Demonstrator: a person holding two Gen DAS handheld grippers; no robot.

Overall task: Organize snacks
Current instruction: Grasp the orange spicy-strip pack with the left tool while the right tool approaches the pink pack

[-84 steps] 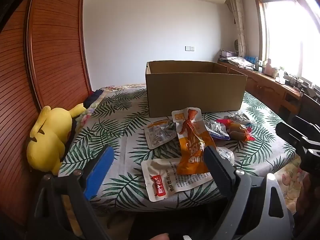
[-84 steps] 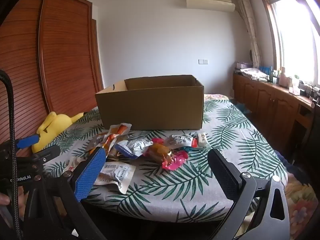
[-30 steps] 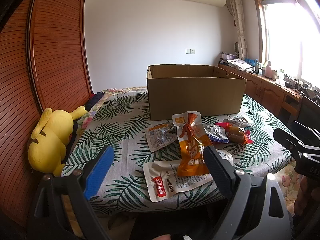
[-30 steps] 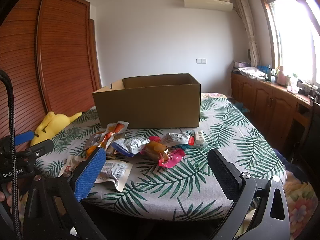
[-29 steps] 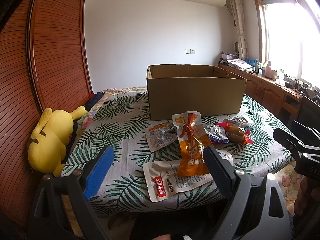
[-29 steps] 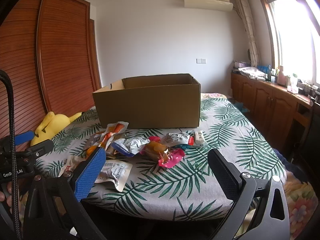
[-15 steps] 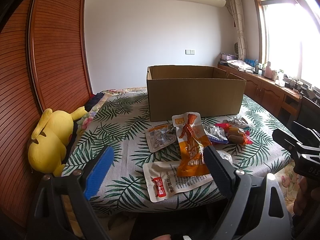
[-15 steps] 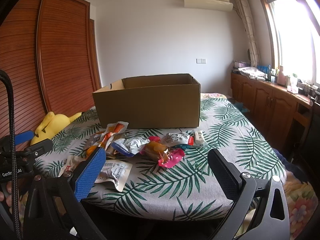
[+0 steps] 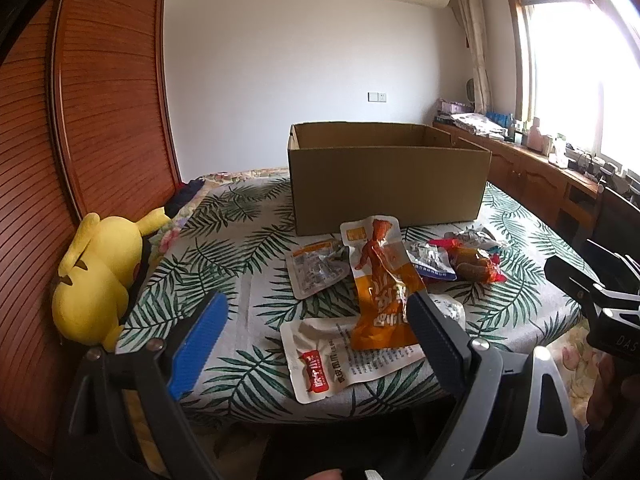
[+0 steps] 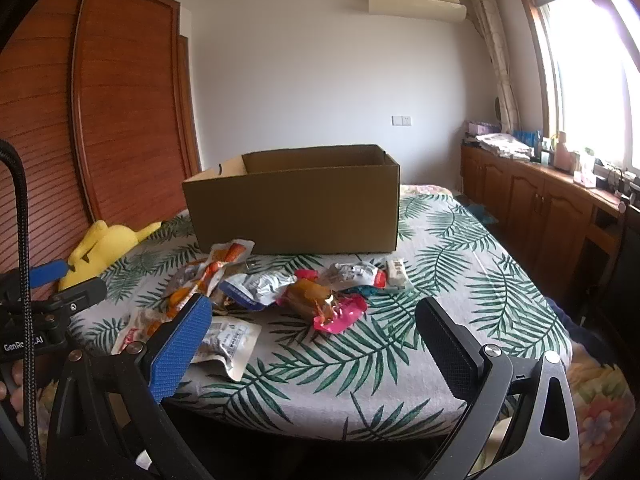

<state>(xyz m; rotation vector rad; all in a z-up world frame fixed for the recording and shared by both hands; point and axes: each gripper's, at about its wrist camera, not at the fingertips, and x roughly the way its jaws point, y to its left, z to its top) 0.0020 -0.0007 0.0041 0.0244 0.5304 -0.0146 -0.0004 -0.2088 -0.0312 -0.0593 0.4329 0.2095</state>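
Several snack packets lie in a loose pile on the leaf-print tablecloth (image 9: 240, 256) in front of an open cardboard box (image 9: 388, 184). An orange packet (image 9: 380, 296) lies over a white packet with a red label (image 9: 340, 364). A pink-wrapped snack (image 10: 332, 308) and silver packets (image 10: 256, 284) lie in the right wrist view, with the box (image 10: 296, 208) behind. My left gripper (image 9: 316, 340) is open and empty, near the table's front edge. My right gripper (image 10: 312, 344) is open and empty, also at the front edge.
A yellow plush toy (image 9: 96, 272) sits at the table's left side by a wooden wardrobe (image 9: 100, 120). Wooden cabinets (image 10: 540, 208) with clutter run under the window on the right. The right gripper shows at the left view's right edge (image 9: 592, 292).
Both views have shifted slightly; the table and box sit a little lower and farther than 2.8 s ago. The snacks have not moved. Both grippers stay open.
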